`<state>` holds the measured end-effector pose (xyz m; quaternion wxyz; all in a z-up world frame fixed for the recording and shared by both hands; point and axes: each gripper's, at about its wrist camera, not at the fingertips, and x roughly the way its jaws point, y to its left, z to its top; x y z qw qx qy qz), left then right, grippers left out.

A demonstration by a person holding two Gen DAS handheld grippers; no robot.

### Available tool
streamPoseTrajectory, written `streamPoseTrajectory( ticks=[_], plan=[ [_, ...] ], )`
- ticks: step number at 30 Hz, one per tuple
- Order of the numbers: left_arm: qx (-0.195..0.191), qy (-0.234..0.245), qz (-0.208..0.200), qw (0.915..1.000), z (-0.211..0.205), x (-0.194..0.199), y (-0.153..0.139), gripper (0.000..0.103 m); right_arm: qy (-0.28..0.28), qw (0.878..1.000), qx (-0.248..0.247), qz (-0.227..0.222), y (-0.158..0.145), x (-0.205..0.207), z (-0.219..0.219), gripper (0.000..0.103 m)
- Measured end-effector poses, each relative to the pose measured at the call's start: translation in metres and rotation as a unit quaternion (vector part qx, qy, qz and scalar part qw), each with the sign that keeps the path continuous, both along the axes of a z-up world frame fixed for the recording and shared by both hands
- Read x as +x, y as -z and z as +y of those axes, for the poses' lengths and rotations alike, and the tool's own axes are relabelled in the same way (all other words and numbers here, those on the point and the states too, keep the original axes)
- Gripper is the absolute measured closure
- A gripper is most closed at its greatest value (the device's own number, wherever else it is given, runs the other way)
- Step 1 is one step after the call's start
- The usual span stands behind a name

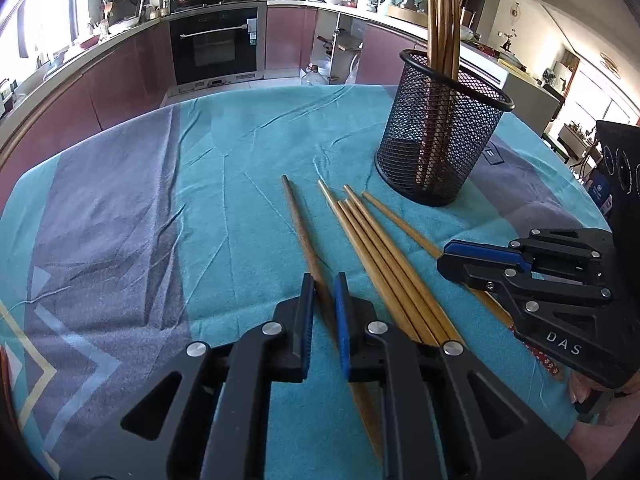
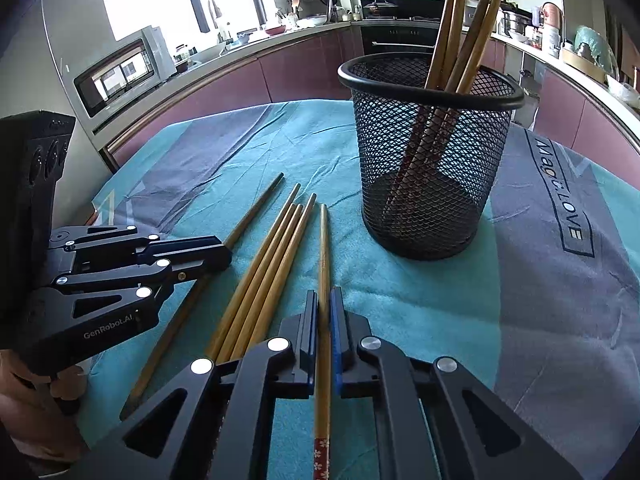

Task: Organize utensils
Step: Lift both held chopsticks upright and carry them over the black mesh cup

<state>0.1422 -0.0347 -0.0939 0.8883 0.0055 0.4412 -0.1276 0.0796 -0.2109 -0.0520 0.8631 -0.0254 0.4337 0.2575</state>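
Several wooden chopsticks lie on a teal and grey cloth (image 1: 240, 152). My left gripper (image 1: 325, 280) is shut on a darker, grey-tipped chopstick (image 1: 298, 224), the leftmost one. From the right wrist camera, that left gripper (image 2: 224, 250) sits over the same stick (image 2: 256, 208). My right gripper (image 2: 324, 294) is shut on a lighter chopstick (image 2: 324, 240) with a red patterned end. In the left wrist view, the right gripper (image 1: 442, 258) clamps that rightmost stick (image 1: 400, 220). A loose bundle of chopsticks (image 1: 384, 256) (image 2: 264, 264) lies between them. A black mesh cup (image 1: 436, 132) (image 2: 428, 176) behind holds several upright chopsticks.
The table's far edge (image 1: 280, 90) drops off toward maroon kitchen cabinets and an oven (image 1: 218, 44). A microwave (image 2: 120, 76) stands off the table's left side in the right wrist view. A person's hand (image 2: 24, 392) grips the left tool.
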Motion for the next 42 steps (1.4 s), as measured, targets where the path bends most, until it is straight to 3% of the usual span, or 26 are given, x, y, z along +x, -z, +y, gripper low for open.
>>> streamPoseTrajectory(
  ticks=[10, 22, 30, 42],
  plan=[
    [0.004, 0.003, 0.005, 1.0000, -0.001, 0.005, 0.001, 0.090, -0.004, 1.000, -0.008, -0.004, -0.001, -0.001, 0.001, 0.098],
    [-0.024, -0.009, 0.001, 0.9997, 0.006, 0.002, -0.008, 0.094, -0.014, 0.999, 0.032, -0.027, -0.018, -0.011, -0.009, 0.098],
    [-0.073, 0.011, -0.027, 0.9969, 0.015, -0.011, -0.042, 0.095, -0.016, 0.996, 0.076, -0.048, -0.043, -0.021, -0.025, 0.098],
    [-0.136, 0.051, -0.093, 0.9850, 0.022, -0.030, -0.109, 0.095, 0.003, 0.986, 0.135, -0.096, -0.082, -0.025, -0.055, 0.098]
  ],
)
